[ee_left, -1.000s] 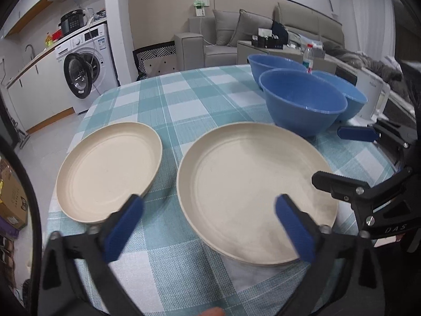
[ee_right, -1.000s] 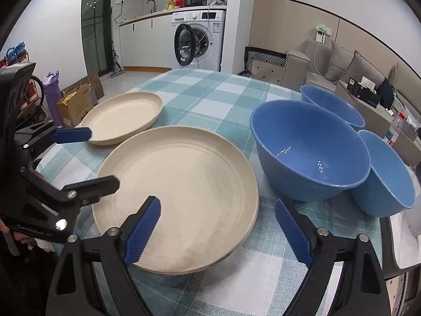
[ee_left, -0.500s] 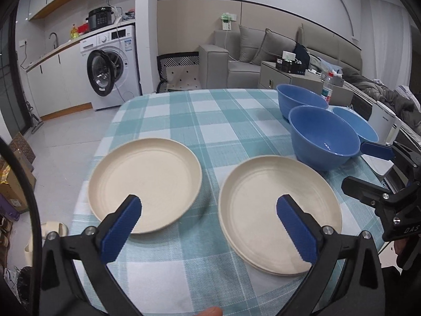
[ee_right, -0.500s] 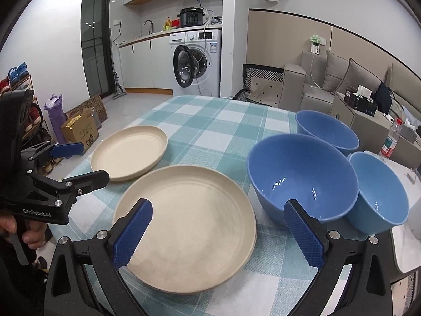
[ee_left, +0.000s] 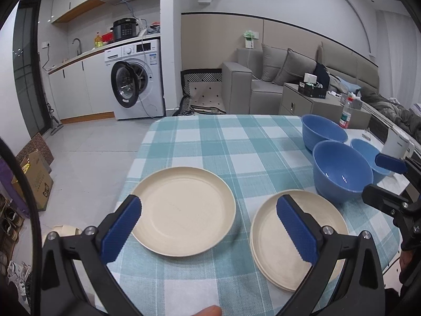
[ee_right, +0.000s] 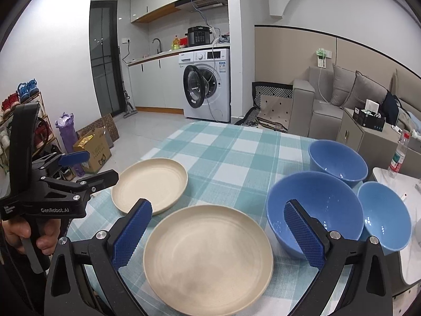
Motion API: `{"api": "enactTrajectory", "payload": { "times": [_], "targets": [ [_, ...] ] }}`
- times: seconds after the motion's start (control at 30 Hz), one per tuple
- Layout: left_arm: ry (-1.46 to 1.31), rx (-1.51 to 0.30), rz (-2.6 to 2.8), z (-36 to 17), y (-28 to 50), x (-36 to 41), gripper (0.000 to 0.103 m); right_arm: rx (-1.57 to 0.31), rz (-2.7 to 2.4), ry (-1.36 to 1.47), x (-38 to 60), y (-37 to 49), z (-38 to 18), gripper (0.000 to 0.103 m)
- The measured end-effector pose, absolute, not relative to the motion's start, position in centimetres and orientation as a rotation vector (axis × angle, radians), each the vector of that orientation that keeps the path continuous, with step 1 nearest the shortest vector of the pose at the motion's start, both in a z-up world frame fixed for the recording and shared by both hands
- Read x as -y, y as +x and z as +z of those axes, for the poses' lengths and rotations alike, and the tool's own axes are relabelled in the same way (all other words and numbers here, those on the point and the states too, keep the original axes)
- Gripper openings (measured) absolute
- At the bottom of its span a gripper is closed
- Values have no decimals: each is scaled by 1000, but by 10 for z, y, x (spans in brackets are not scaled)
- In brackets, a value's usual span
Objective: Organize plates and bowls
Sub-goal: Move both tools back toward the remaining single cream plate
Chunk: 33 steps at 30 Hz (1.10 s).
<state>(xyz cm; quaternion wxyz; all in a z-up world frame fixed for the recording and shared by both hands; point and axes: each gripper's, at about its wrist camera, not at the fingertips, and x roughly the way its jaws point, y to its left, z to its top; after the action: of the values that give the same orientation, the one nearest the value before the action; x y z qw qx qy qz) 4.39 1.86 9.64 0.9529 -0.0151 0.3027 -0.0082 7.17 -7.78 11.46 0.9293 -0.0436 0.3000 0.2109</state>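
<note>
On the checked tablecloth, a single cream plate [ee_left: 184, 208] lies at the left and a stack of cream plates [ee_left: 265, 237] at the right. They also show in the right wrist view as the single plate [ee_right: 152, 184] and the stack [ee_right: 208, 252]. Three blue bowls stand beyond the stack: a large one [ee_right: 313, 210], a far one [ee_right: 336, 163] and a small one [ee_right: 384, 216]. My left gripper [ee_left: 208, 230] is open and empty above the near table edge. My right gripper [ee_right: 218, 231] is open and empty above the stack.
The table's left edge [ee_left: 136, 155] drops to a tiled floor with a cardboard box [ee_left: 34, 176]. A washing machine [ee_left: 136, 79] and a grey sofa [ee_left: 276, 79] stand behind. A white side table [ee_right: 394, 184] with a bottle [ee_right: 398, 155] adjoins the right.
Both grippers have pulled back and up from the plates, so the table looks smaller and further away. Both stay open and empty. The plates and bowls have not moved.
</note>
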Motion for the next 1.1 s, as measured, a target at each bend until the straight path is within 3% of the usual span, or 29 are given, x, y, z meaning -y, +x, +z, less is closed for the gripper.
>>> {"api": "enactTrajectory", "payload": {
  "times": [0.63,1.1],
  "targets": [
    [-58,-648,101,85,78,-68,103,-672,472,-45,34,117,117,102],
    [-145,-711,151,63,91,-107,103,-778,477,-73,-5,156,81,102]
  ]
}}
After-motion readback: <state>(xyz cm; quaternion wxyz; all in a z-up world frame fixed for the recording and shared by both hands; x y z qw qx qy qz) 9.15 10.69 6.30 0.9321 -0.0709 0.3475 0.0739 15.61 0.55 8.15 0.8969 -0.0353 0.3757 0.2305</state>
